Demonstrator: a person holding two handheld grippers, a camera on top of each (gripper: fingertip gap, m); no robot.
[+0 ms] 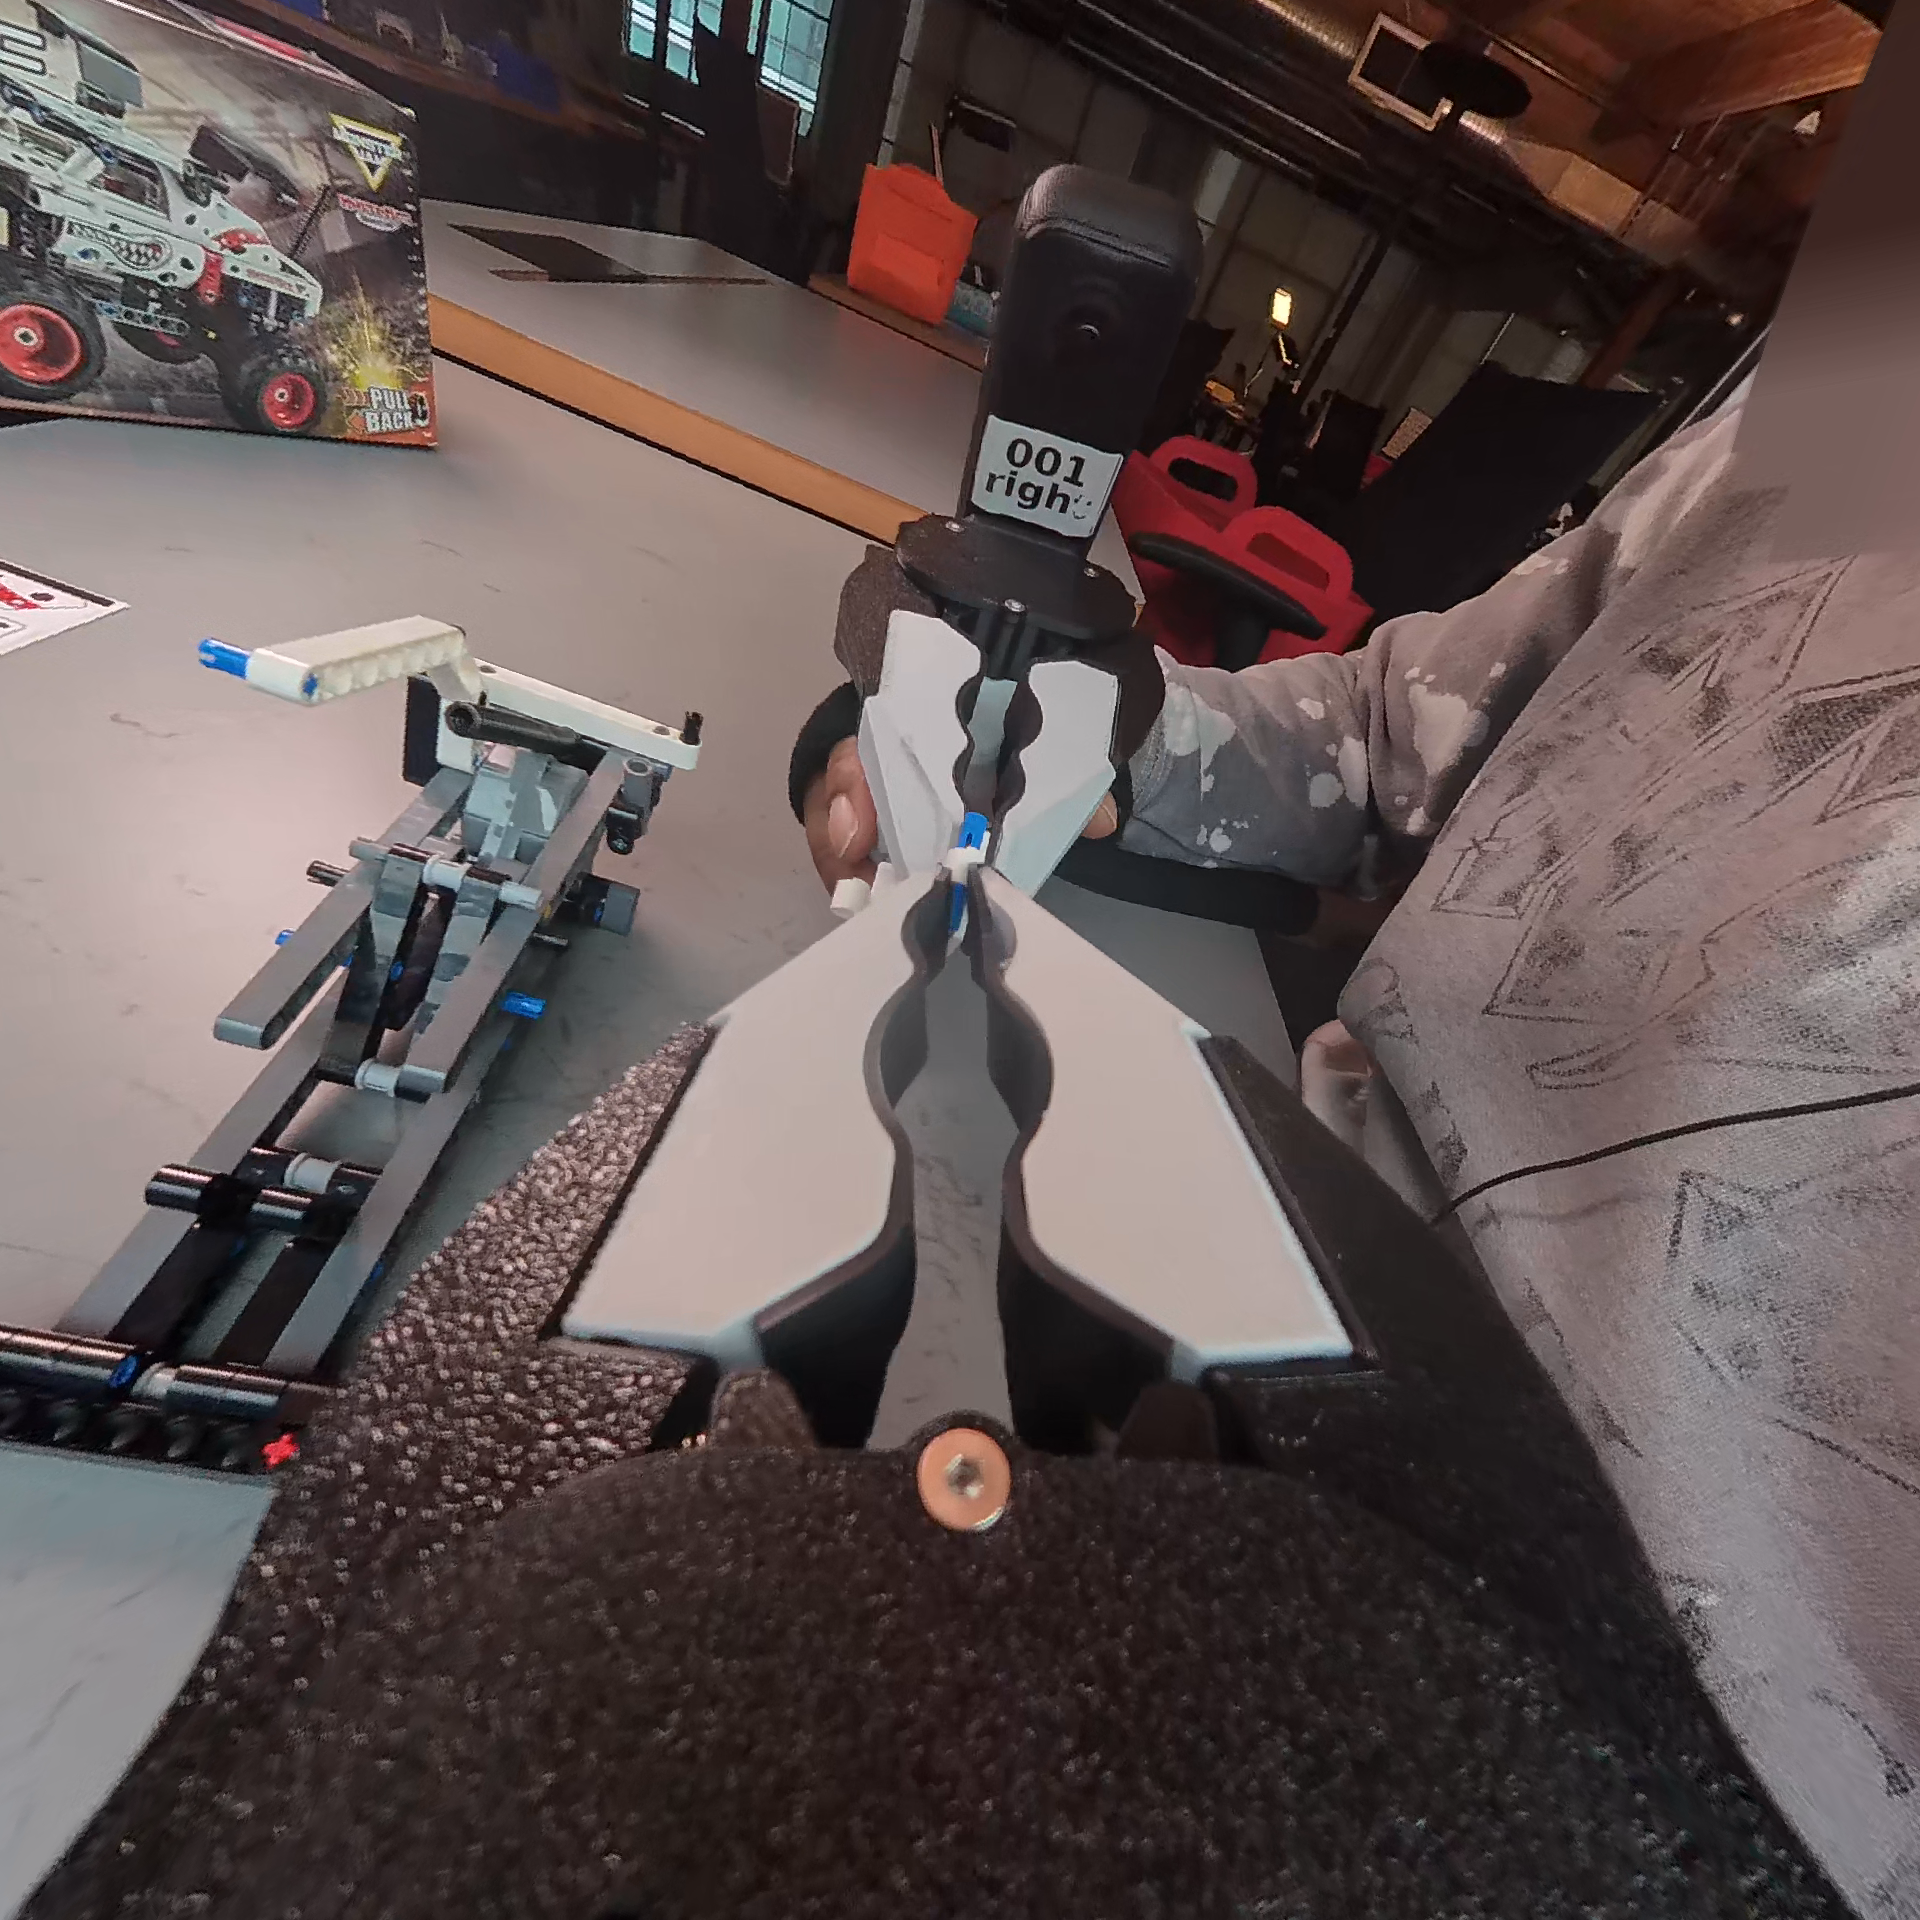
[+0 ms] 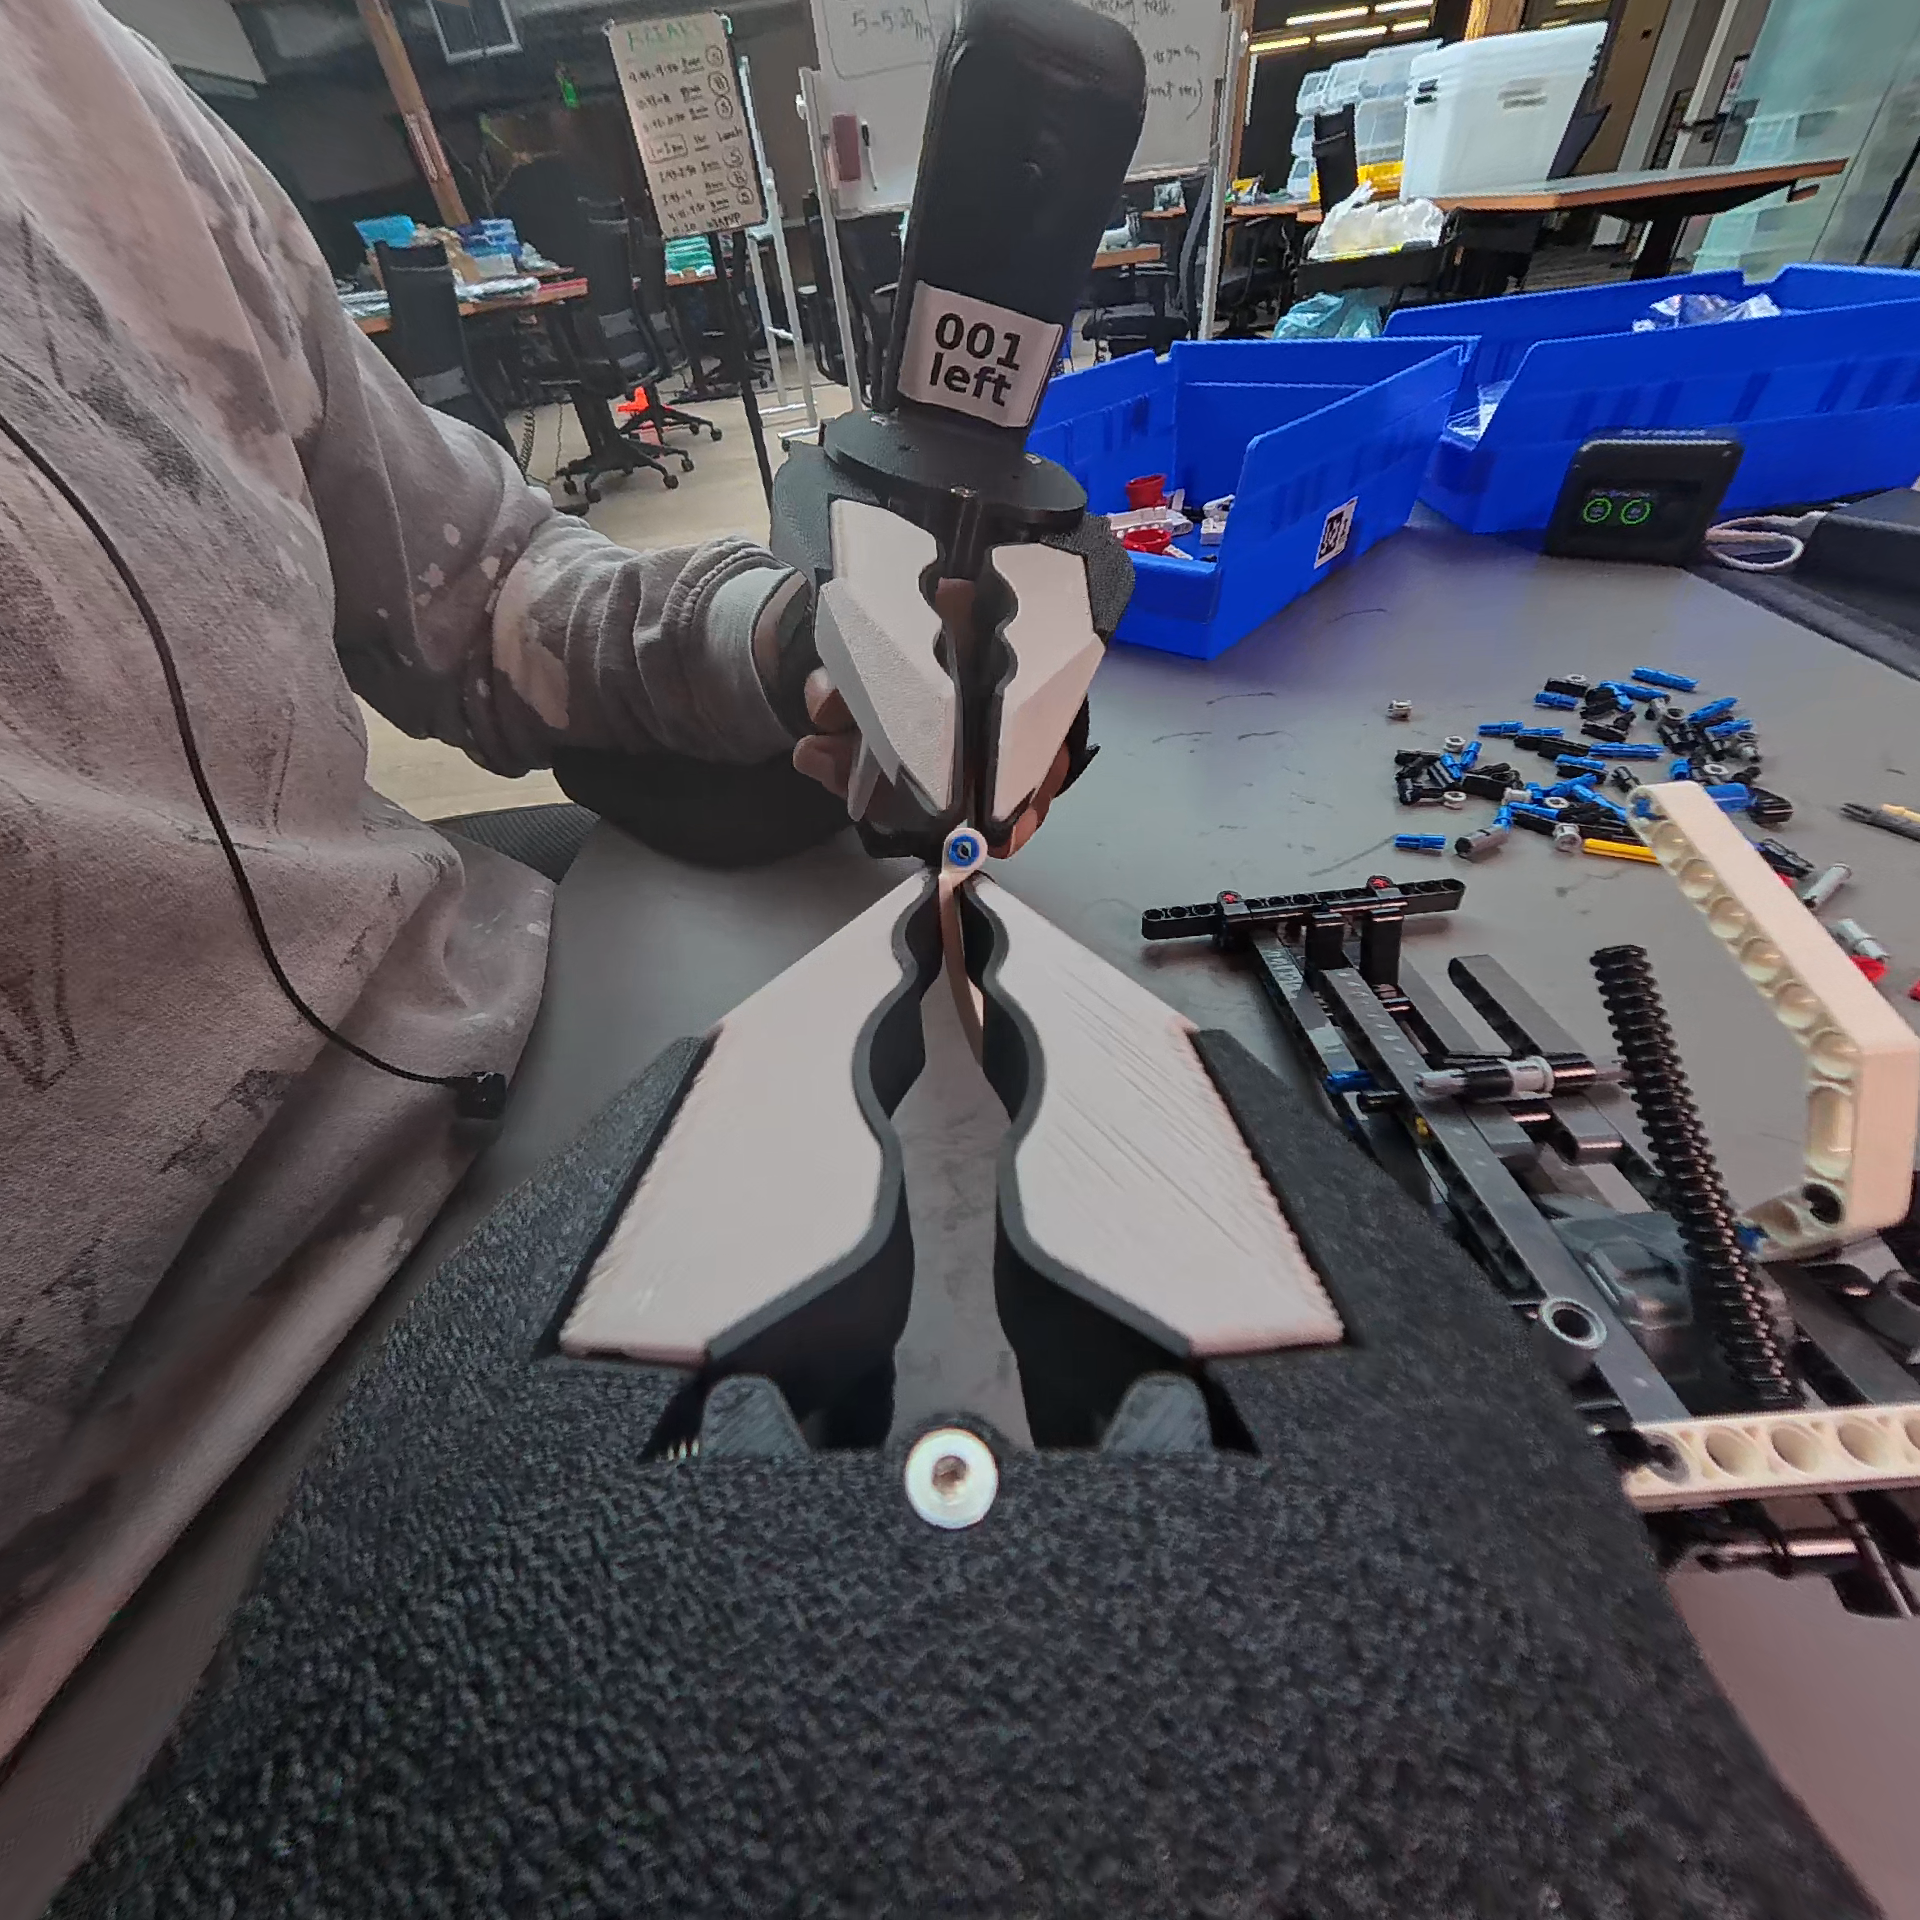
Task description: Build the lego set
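Two hand-held grippers meet tip to tip above a grey table (image 1: 623, 561), just beside the seated person's grey patterned sweatshirt (image 1: 1662, 935).

The left gripper (image 1: 958, 902) has its fingers pressed nearly together, pinching a small blue pin (image 1: 951, 904). The right gripper (image 2: 951, 883) also has its fingers closed to a thin gap, gripping a small white piece (image 2: 961, 852) whose round end shows a blue centre. The two parts touch where the tips meet. From the left camera the white piece (image 1: 961, 860) sits between the two sets of tips, with a blue stub above it.

The half-built chassis (image 1: 416, 935), long, dark grey and black, lies flat on the table near the grippers, untouched by either. A white beam (image 1: 353, 660) sticks out from its far end, tipped with a blue pin.

Beyond the chassis stands the set's box (image 1: 208, 229), showing a monster truck. From the right camera, loose blue and black pins (image 2: 1600, 758) lie scattered past the chassis (image 2: 1507, 1091), with blue bins (image 2: 1299, 468) behind them.
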